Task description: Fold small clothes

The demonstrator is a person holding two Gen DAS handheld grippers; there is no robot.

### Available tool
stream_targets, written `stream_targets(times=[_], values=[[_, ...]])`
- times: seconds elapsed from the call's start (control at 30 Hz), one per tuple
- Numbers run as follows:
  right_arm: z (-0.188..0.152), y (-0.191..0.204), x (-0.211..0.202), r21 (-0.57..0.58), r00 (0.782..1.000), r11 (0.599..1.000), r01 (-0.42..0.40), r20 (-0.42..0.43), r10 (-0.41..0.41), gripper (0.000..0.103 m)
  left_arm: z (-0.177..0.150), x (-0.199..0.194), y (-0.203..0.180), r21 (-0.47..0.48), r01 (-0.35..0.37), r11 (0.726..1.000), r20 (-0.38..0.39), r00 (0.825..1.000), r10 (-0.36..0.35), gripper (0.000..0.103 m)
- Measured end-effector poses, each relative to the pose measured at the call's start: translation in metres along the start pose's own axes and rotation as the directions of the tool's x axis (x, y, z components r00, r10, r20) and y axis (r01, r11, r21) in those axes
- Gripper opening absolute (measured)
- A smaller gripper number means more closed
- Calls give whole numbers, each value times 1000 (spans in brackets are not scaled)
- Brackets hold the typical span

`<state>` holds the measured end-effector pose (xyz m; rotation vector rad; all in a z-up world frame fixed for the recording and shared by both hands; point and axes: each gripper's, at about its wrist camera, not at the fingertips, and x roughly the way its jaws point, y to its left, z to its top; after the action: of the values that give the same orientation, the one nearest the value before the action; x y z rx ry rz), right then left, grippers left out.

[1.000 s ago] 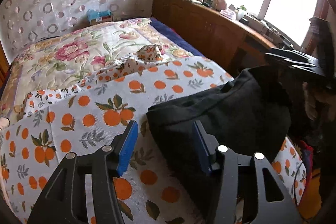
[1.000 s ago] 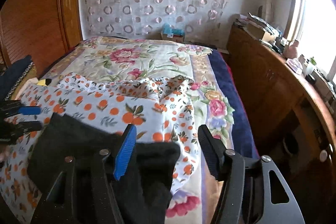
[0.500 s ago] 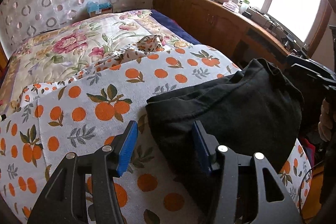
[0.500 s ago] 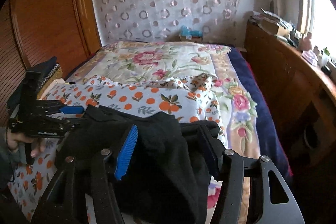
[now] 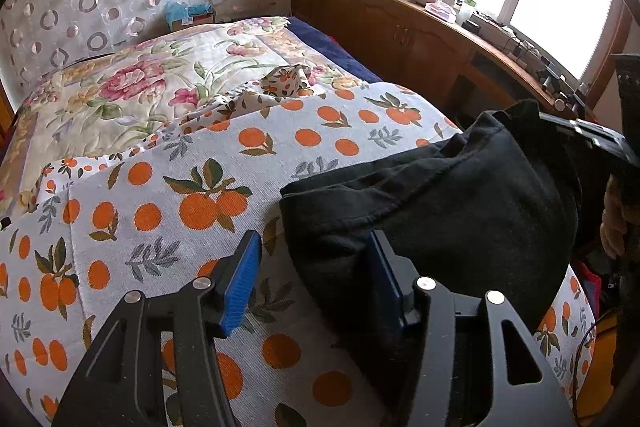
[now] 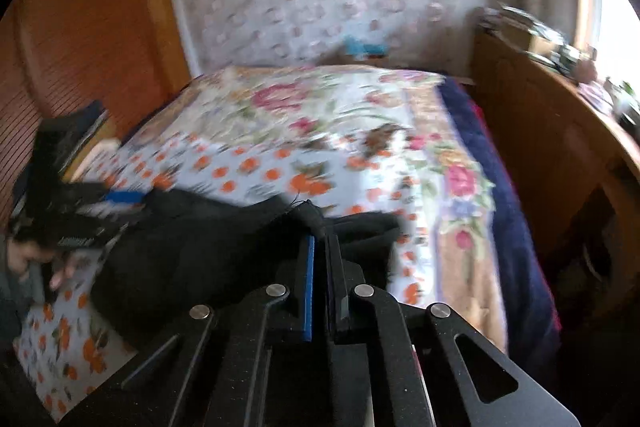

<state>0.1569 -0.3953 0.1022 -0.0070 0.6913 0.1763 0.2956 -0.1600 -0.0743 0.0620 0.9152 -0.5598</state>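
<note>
Our right claw (image 6: 320, 247) was wide open a moment ago; now it has snapped shut and pinches a corner of the black clothes (image 6: 192, 251). Our left claw (image 5: 312, 283) is half open like before, its right finger touching the cloth's near edge. The clothes lie on the orange-dotted blanket (image 5: 160, 195), so we can start folding.

Left gripper (image 5: 312, 275) frame: matte black plastic with triangular cut-outs in each arm.
Left gripper fasteners: four round silver screw heads across the linkage.
Left gripper pads (image 5: 242, 283): blue, finely ribbed, rectangular.
Right gripper (image 6: 320, 247) frame: same black cut-out build, four silver screw heads.
Right gripper pads (image 6: 309, 283): blue, thin, flat.
Sleeve (image 6: 18, 283): grey fabric, lower left of the right wrist view, blurred.
</note>
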Motion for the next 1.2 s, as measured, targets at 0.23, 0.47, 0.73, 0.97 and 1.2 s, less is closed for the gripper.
stream_targets(times=[0.23, 0.47, 0.73, 0.97, 1.2], values=[[-4, -39, -2, 124, 995, 987, 102, -8, -101, 15, 2, -7, 2, -11, 1, 1000, 37, 999, -1, 56], [-15, -9, -4, 132, 1000, 991, 29, 8, -30, 79, 4, 6, 1, 1, 13, 1000, -1, 1000, -13, 56], [-35, -11, 44, 149, 994, 989, 4, -111, 12, 85, 5, 14, 2, 5, 3, 1000, -8, 1000, -3, 63], [-40, -24, 54, 177, 992, 982, -59, -96, 77, 79, 7, 17, 1, 13, 4, 1000, -1, 1000, -4, 63], [-45, -14, 40, 169, 991, 981, -94, -81, 109, 57, 11, 20, -1, 12, 82, 997, 3, 997, -82, 39]])
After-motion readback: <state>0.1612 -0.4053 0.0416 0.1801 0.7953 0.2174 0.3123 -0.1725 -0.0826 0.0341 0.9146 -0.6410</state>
